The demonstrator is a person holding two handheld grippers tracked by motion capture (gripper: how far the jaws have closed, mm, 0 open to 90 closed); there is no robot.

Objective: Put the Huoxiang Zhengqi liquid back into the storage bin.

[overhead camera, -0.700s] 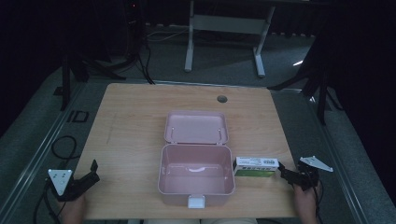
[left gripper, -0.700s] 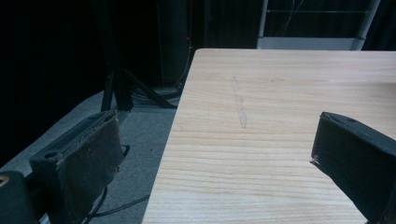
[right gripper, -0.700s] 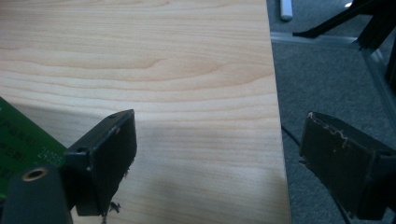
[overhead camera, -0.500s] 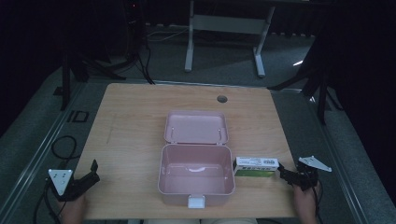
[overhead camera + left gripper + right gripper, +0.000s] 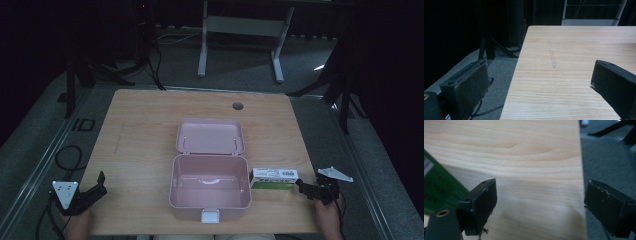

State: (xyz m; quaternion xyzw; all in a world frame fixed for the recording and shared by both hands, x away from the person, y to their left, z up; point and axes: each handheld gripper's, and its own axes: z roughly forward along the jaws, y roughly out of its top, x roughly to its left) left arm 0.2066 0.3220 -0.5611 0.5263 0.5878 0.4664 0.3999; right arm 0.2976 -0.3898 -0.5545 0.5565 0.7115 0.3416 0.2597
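On the wooden surface [image 5: 140, 130], two claws are waiting near the front edge.
Left claw [image 5: 95, 188] is sitting at the front left corner, jaws wide apart, holding nothing. Right claw [image 5: 306, 188] is also spread apart, just beside a green and white box [image 5: 273, 178]. That box is touching the open pink case [image 5: 210, 180], whose lid is lying flat behind.

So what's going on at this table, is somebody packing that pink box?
A person sits at a wooden table with a two-jaw gripper in each hand. A pink box lies open in the middle, lid folded back, apparently with nothing in it. A green and white carton sits just beside it. The right gripper, jaws open, is near the carton without holding it. The left gripper rests open at the table's other corner, holding nothing.
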